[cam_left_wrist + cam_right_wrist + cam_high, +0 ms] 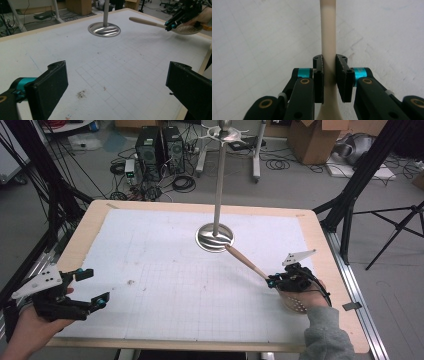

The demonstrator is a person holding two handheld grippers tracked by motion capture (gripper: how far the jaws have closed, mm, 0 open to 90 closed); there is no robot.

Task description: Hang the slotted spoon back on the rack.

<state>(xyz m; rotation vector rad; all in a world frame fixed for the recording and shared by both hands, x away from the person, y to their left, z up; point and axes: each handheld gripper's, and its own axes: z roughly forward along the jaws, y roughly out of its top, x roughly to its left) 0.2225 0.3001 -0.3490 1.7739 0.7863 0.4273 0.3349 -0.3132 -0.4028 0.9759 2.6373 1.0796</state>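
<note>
Wooden table [90, 227] with a white gridded mat [175, 270], a metal stand [216, 236] and a slotted spoon [248, 263].

Biggest is the table under the mat; the stand rises from its round base at the far middle. The spoon lies slanted at the right, handle tip near that base, perforated bowl by the person's hand. The right gripper [329, 75] clamps the handle just above the bowl. The left gripper [85, 287] hovers at the near left, jaws wide apart and empty.
</note>
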